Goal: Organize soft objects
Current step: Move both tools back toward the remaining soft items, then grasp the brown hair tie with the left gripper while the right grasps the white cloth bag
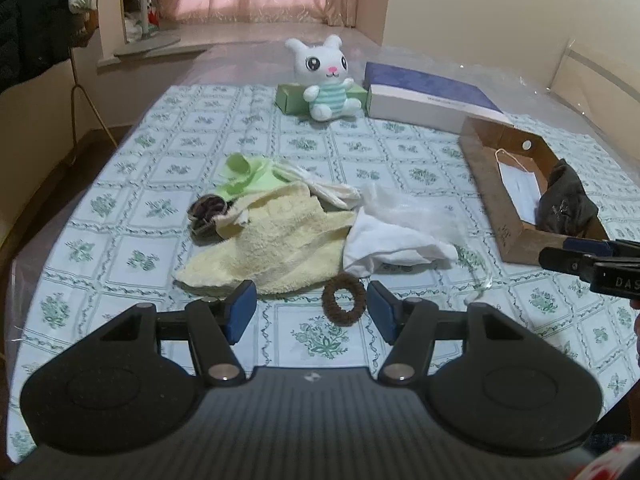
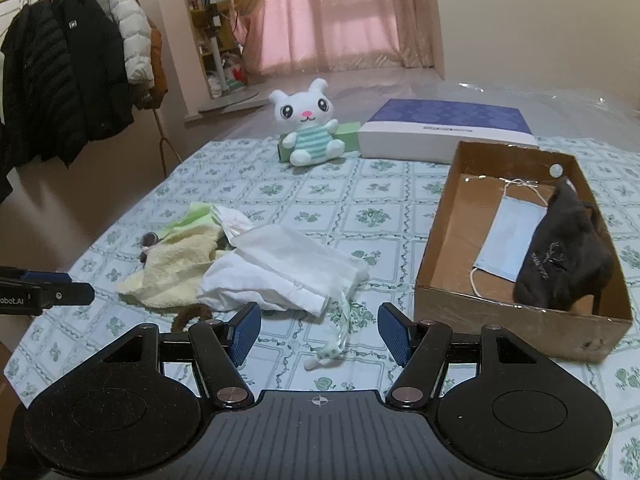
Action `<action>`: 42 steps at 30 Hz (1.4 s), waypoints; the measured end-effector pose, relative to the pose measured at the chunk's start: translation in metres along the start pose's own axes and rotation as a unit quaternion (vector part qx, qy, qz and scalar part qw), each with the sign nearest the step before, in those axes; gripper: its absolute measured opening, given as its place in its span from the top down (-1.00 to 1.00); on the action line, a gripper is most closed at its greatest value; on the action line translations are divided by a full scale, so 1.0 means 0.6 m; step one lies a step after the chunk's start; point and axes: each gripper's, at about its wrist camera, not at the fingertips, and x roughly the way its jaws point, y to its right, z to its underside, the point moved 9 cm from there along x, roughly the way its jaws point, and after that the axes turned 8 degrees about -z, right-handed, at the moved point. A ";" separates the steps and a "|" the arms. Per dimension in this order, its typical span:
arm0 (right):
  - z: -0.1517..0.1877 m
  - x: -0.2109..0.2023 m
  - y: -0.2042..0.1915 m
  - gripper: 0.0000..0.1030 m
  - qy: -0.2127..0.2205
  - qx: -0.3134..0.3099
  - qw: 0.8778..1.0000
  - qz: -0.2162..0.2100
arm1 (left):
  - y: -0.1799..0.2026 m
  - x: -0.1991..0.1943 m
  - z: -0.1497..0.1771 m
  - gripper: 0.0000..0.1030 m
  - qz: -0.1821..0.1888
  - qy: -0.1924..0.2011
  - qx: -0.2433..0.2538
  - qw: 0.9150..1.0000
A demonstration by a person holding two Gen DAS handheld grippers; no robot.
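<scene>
Left gripper [image 1: 311, 312]: jaws spread wide, nothing between the pads, hovering low over the floral tablecloth [image 1: 120, 184]. A brown hair scrunchie [image 1: 344, 298] lies flat on the cloth just inside the right pad, at about 1 o'clock from the gap's centre; whether it touches the pad cannot be told.

Right gripper [image 2: 319, 332]: also spread wide and empty. A knotted drawstring cord [image 2: 334, 340] trails between its pads, running back to the white drawstring bag [image 2: 280, 276] at 11 o'clock.

Soft pile, centre of the table: pale yellow towel [image 1: 272, 244] at 12 o'clock from the left gripper, its near edge just beyond the left pad. A dark brown scrunchie [image 1: 206, 214] sits against the towel's left edge. Light green cloth [image 1: 248, 178] and a cream cloth [image 1: 320, 188] lie behind, partly tucked under the towel. The white bag overlaps the towel's right side.

Cardboard box [image 2: 444, 240] at 2 o'clock from the right gripper, open-topped. Inside: a light blue face mask [image 2: 508, 240] lying flat, and a dark brown cloth [image 2: 560, 252] slumped against the right wall, overlapping the mask.

Far end, 12 o'clock: white plush bunny [image 2: 308, 124] seated upright, leaning on a green box [image 1: 292, 98]. A blue-and-white flat box [image 2: 444, 128] lies just to its right, behind the cardboard box.

Off the table, 10 o'clock in the right wrist view: coat rack with jackets [image 2: 68, 76].
</scene>
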 end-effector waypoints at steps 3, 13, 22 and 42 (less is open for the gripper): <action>0.005 0.017 0.006 -0.26 -0.009 -0.001 1.000 0.002 | 0.014 0.026 0.008 -0.13 0.009 -0.009 0.006 1.000; 0.030 0.062 0.026 -0.26 -0.037 0.012 0.999 0.001 | 0.069 0.132 0.038 -0.13 0.035 -0.045 0.041 0.998; 0.033 0.094 0.038 -0.26 -0.046 0.017 0.999 -0.001 | 0.083 0.204 0.052 -0.03 0.020 -0.055 0.069 0.996; -0.009 0.159 0.021 -0.26 -0.024 -0.057 0.998 -0.007 | 0.048 0.171 0.009 0.65 0.009 -0.023 0.038 0.999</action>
